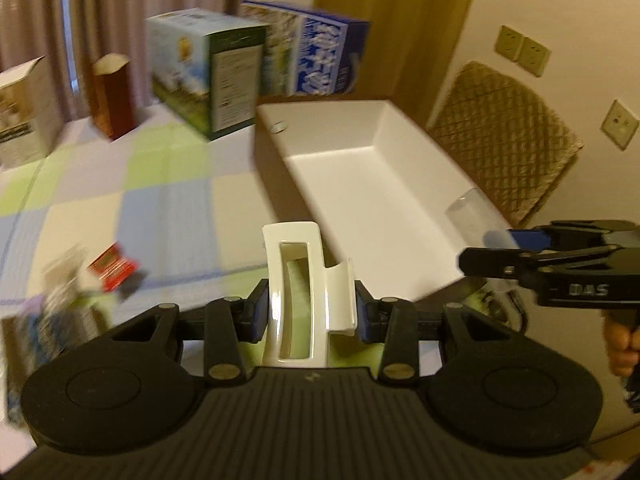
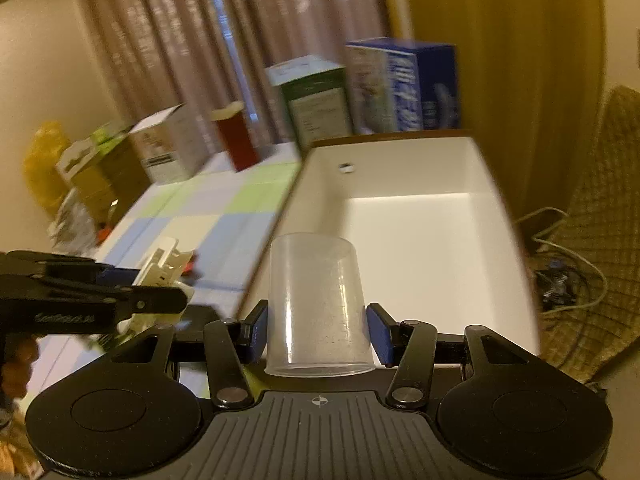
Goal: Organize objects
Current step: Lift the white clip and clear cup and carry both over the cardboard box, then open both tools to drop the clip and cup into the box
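Left wrist view: left gripper (image 1: pixel 310 312) clamped on a white plastic holder (image 1: pixel 306 292), held above the checked tablecloth (image 1: pixel 120 200) just beside the near end of the white bin (image 1: pixel 384 184). Right wrist view: right gripper (image 2: pixel 318 332) closed on an upturned clear plastic cup (image 2: pixel 316 304), at the bin's (image 2: pixel 420 240) near rim; cartons (image 2: pixel 400 88) stand beyond it.

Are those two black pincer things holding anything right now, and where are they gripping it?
Yes. The left tool pinches a white plastic holder across its sides, near its lower part. The right tool clamps a clear plastic cup, held upside down, near its rim.
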Motion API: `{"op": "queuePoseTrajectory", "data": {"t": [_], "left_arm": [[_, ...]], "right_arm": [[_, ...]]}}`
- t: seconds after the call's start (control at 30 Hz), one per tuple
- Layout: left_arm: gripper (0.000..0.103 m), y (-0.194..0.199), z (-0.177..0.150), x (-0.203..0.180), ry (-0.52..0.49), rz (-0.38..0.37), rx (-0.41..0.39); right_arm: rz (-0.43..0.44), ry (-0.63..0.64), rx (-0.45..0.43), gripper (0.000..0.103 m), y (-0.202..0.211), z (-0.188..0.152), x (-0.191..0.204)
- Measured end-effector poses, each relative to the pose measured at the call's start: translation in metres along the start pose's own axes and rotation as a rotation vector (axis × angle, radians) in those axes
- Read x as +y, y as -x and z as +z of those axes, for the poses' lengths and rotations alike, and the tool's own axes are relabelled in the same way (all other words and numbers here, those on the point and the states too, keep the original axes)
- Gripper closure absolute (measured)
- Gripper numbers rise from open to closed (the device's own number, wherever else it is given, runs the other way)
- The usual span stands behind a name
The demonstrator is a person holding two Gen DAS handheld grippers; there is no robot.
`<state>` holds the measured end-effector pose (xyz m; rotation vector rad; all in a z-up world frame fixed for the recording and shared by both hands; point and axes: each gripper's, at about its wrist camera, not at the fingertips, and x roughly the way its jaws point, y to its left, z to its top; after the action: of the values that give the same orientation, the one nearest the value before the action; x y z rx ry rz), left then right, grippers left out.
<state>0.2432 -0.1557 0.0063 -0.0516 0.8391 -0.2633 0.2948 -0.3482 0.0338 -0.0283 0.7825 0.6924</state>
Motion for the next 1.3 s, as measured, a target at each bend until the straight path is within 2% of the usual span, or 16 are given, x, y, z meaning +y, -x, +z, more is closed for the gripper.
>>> {"op": "queuePoseTrajectory", "data": {"t": [0.1, 0.3, 0.67, 0.9, 1.17, 1.3], "left_arm": [[0.067, -0.02, 0.017, -0.021, -0.019, -0.028, -0.002], [0.067, -0.067, 0.049, -0.051, -0.038, -0.035, 0.041], [0.067, -0.141, 0.066, -0.065, -0.054, -0.001, 0.164], [0.067, -0.17, 0.068, -0.065, -0.088, 0.039, 0.21], [0.067, -0.185, 0.073, -0.066, -0.12, 0.055, 0.231], [0.064, -0.183, 0.075, -0.066, -0.134, 0.057, 0.218]], "right_arm": [[-0.053, -0.001, 0.016, 0.055, -0.012, 0.008, -0.022], [-0.105, 0.025, 0.086, 0.055, -0.04, 0.019, -0.055], [-0.137, 0.183, 0.211, 0.055, -0.095, 0.025, -0.074], [-0.154, 0.285, 0.231, 0.055, -0.111, 0.033, -0.078], [-0.153, 0.349, 0.216, 0.054, -0.119, 0.036, -0.077], [-0.159, 0.348, 0.2, 0.042, -0.118, 0.035, -0.079]]}}
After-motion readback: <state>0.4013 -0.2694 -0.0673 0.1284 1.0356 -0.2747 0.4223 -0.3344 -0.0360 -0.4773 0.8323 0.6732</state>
